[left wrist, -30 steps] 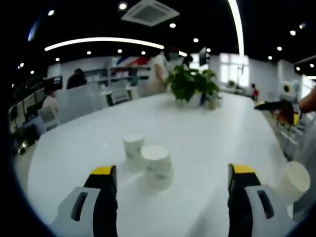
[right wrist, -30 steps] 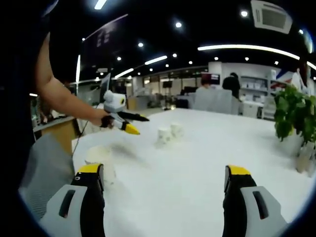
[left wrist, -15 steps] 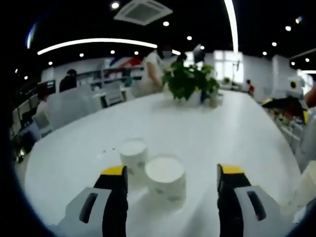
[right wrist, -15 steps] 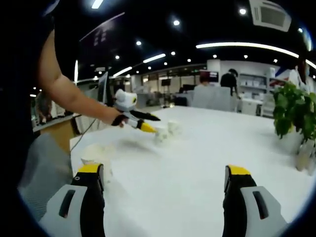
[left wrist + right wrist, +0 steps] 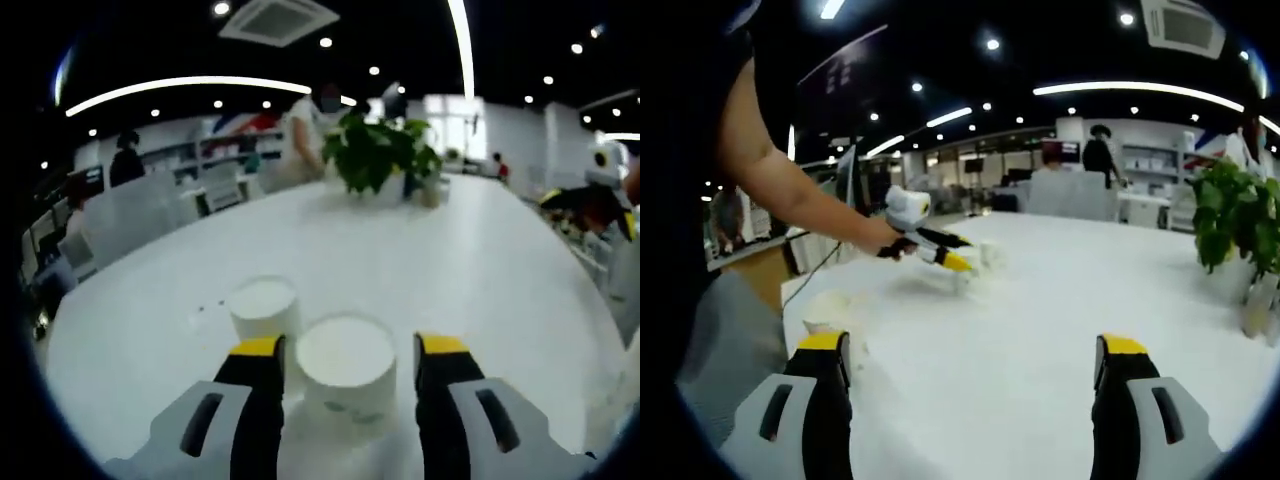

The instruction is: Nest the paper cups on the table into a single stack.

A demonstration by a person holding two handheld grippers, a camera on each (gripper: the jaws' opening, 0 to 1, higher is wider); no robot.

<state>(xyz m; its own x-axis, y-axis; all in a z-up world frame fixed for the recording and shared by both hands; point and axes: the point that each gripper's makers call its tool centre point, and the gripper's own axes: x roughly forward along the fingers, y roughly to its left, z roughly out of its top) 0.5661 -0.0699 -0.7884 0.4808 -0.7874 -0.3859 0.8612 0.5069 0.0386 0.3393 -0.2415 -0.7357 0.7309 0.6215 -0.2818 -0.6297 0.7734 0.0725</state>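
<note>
Two paper cups stand upside down near the desk [image 5: 480,260] edge. The near cup [image 5: 347,366] sits between the left tool's [image 5: 346,348] open jaws, the other cup [image 5: 264,307] just behind. The right tool [image 5: 968,348] gapes wide, holding nothing.

Two paper cups stand on the table [image 5: 480,270]. The near cup [image 5: 346,367] sits between the left gripper's [image 5: 346,350] jaws. The far cup [image 5: 263,307] stands just behind it, to the left. A potted plant [image 5: 378,155] stands at the far side.
</note>
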